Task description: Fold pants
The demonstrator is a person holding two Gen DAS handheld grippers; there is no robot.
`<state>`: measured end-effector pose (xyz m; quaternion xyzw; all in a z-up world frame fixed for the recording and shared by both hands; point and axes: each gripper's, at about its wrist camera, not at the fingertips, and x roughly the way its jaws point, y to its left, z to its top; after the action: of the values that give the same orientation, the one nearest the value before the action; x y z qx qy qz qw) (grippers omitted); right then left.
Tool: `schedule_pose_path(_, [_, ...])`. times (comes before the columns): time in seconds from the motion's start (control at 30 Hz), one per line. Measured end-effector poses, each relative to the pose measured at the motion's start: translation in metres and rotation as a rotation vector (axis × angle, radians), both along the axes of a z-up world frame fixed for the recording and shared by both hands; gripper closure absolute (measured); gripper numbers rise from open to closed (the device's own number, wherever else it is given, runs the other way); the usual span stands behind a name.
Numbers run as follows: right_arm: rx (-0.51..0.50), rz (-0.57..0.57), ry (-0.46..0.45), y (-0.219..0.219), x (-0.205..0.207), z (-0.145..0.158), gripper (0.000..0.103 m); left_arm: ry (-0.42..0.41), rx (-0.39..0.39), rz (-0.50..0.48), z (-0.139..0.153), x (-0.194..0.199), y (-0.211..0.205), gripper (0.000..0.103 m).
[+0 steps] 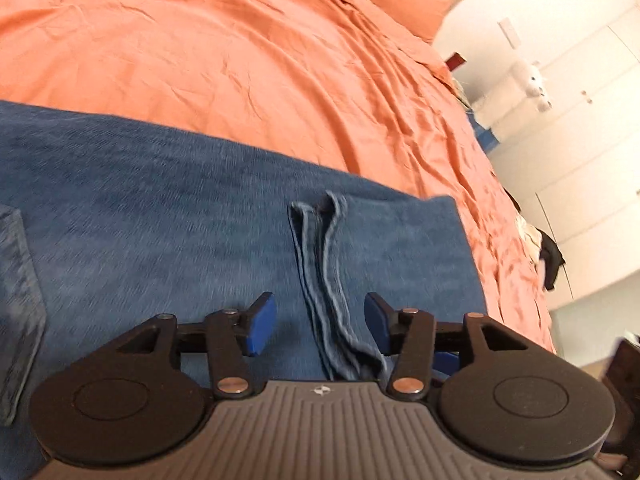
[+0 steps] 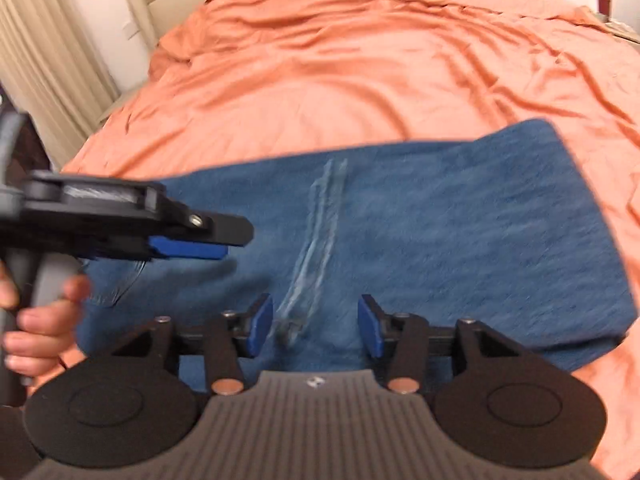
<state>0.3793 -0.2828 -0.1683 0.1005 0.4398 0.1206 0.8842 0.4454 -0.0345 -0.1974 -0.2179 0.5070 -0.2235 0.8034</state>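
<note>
Orange bedsheet (image 2: pixel 360 80) bears folded pants (image 2: pixel 440 240) lying crosswise.

Both wrist cams sit right behind their own fingers, angled down and close over the folded jeans (image 1: pixel 160 216) on the orange bedsheet (image 1: pixel 200 40), sharing that hem strip (image 2: pixel 316 224), with the right cam also catching the left gripper (image 2: pixel 192 240).

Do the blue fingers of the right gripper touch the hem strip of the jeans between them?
Apart. The right wrist view shows denim visible on both sides between the fingers and the hem strip of the jeans.
</note>
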Motion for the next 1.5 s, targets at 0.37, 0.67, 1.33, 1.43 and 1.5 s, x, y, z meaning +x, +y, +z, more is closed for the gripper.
schedule_pose_path(0.37, [-0.096, -0.236, -0.058, -0.103, 0.007, -0.005, 0.075, -0.053, 0.026, 0.012, -0.031, 0.049, -0.035, 0.056])
schedule_pose_path(0.67, [-0.109, -0.292, -0.082, -0.175, 0.019, -0.004, 0.098, -0.313, 0.111, -0.038, 0.034, 0.018, -0.038, 0.103])
schedule_pose_path(1.33, [-0.091, -0.150, -0.103, -0.136, 0.094, -0.024, 0.099, -0.144, 0.061, -0.028, -0.003, 0.042, -0.021, 0.067])
schedule_pose_path(1.43, [-0.092, -0.151, -0.098, -0.138, 0.078, -0.027, 0.099, -0.149, 0.072, -0.055, -0.014, 0.047, -0.034, 0.065])
schedule_pose_path(1.5, [-0.091, -0.159, -0.090, -0.142, 0.069, -0.029, 0.099, -0.142, 0.060, -0.064, -0.020, 0.048, -0.045, 0.063])
